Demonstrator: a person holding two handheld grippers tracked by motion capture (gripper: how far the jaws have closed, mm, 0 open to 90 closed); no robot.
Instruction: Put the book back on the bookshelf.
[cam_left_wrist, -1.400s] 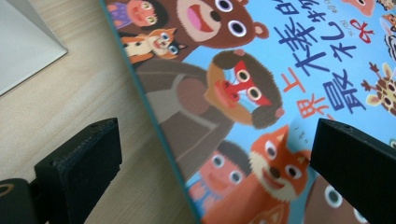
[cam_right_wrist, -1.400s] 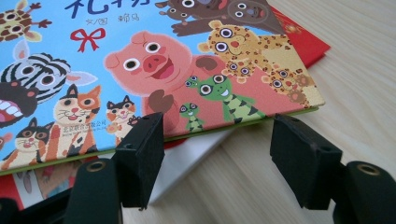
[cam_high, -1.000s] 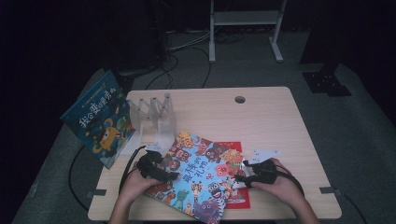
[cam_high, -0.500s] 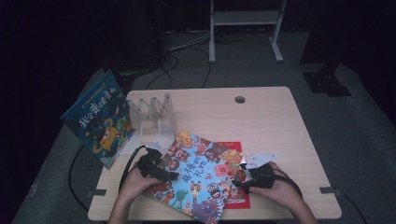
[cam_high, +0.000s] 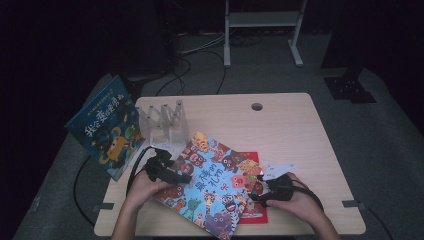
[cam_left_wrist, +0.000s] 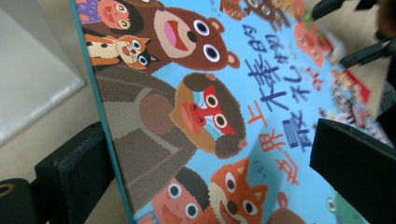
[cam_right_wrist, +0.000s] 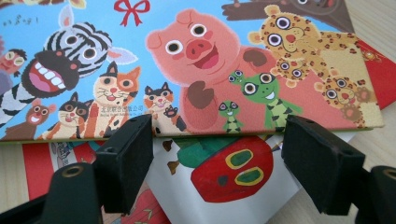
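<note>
- High view: the animal book lies on the table, long axis running 10 to 4 o'clock. The left gripper sits at its 9 o'clock edge, the right gripper at its 3 o'clock edge, equally near.
- Left gripper view: jaws wide open, straddling the book edge, not yet pinching.
- Right gripper view: jaws wide open, empty; the book edge lies at 12 o'clock, over a red book.

A blue picture book with cartoon animals and orange Chinese lettering on its cover lies face up, slanted across the table's near edge in front of me. It overlaps a red book whose white page shows a red caterpillar face.
</note>
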